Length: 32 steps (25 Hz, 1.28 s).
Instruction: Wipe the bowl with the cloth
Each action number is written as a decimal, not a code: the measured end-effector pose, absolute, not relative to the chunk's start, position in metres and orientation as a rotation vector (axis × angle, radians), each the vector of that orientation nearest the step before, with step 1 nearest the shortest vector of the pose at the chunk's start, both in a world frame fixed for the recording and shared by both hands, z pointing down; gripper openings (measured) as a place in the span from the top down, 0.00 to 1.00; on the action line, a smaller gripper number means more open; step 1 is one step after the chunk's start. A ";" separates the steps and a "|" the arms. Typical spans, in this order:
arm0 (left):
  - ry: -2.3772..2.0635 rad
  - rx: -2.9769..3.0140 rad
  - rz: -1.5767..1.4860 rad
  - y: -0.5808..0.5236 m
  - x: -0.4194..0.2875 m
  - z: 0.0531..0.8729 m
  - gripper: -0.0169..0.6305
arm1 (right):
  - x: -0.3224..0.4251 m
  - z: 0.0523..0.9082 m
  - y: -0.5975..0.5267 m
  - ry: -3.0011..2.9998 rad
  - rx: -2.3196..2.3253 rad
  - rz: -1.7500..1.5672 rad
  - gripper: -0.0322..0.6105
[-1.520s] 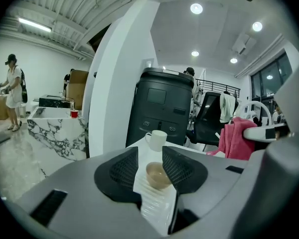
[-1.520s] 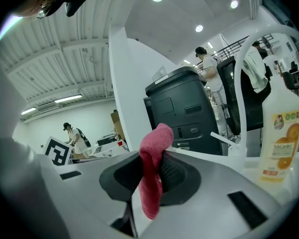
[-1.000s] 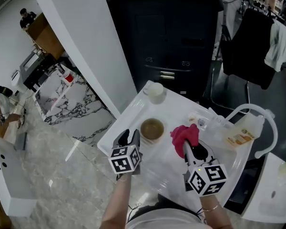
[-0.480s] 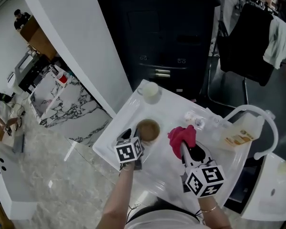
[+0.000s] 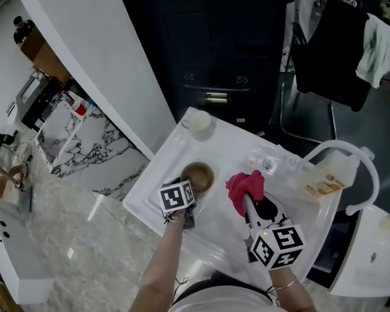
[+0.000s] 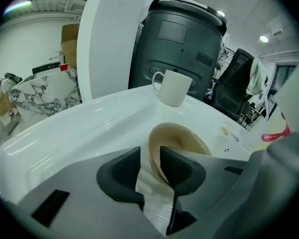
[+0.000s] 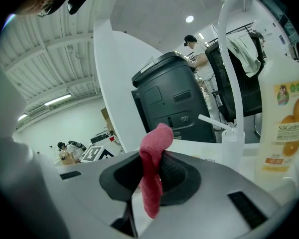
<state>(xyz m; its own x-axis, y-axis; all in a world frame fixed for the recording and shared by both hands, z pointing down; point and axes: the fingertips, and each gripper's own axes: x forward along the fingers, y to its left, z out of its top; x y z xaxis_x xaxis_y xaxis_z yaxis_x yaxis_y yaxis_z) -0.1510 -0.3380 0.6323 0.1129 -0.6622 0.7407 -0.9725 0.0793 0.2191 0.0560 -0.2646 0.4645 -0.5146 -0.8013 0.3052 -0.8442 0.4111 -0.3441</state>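
Left gripper view: the left gripper [image 6: 149, 156] is closing its jaws around the near rim of the bowl [image 6: 184, 136], with a gap remaining. To the bowl's right, the right gripper [image 7: 152, 171] clamps the cloth [image 7: 152, 148].

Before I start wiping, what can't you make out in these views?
Near rim of the bowl: head view, covered by the left gripper, whose jaws are closing with that rim between them.
Inside bottom of the bowl: left gripper view, blocked by its own near wall and a jaw.
Lower end of the cloth: right gripper view, sunk between the jaws of the right gripper.
Right side of the bottle: right gripper view, cut by the edge.
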 end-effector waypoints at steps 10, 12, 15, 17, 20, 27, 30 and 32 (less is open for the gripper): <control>-1.667 1.598 0.547 -0.335 -0.150 0.635 0.91 | 0.058 0.460 -0.260 -2.564 1.497 0.703 0.83; -1.665 1.604 0.540 -0.333 -0.148 0.631 0.92 | 0.060 0.458 -0.259 -2.565 1.501 0.702 0.83; -1.671 1.625 0.548 -0.330 -0.144 0.626 0.93 | 0.062 0.458 -0.258 -2.570 1.503 0.705 0.83; -1.679 1.643 0.542 -0.327 -0.143 0.619 0.93 | 0.062 0.457 -0.257 -2.576 1.500 0.709 0.83; -1.702 1.681 0.536 -0.322 -0.140 0.604 0.93 | 0.061 0.453 -0.256 -2.596 1.492 0.706 0.83; -1.804 1.777 0.471 -0.307 -0.138 0.547 0.93 | 0.059 0.440 -0.249 -2.650 1.474 0.690 0.83; -1.851 1.811 0.433 -0.299 -0.138 0.523 0.93 | 0.056 0.436 -0.244 -2.680 1.448 0.677 0.83; -1.873 1.834 0.411 -0.291 -0.138 0.508 0.93 | 0.052 0.431 -0.239 -2.709 1.432 0.660 0.83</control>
<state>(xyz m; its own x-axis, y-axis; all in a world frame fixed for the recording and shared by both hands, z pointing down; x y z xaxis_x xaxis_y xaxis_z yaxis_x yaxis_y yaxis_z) -0.1384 -0.2911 0.5076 0.0164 -0.8461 0.5327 -0.9914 0.0555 0.1186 0.0519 -0.2393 0.4307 -0.5825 -0.7883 0.1981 -0.7911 0.4939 -0.3610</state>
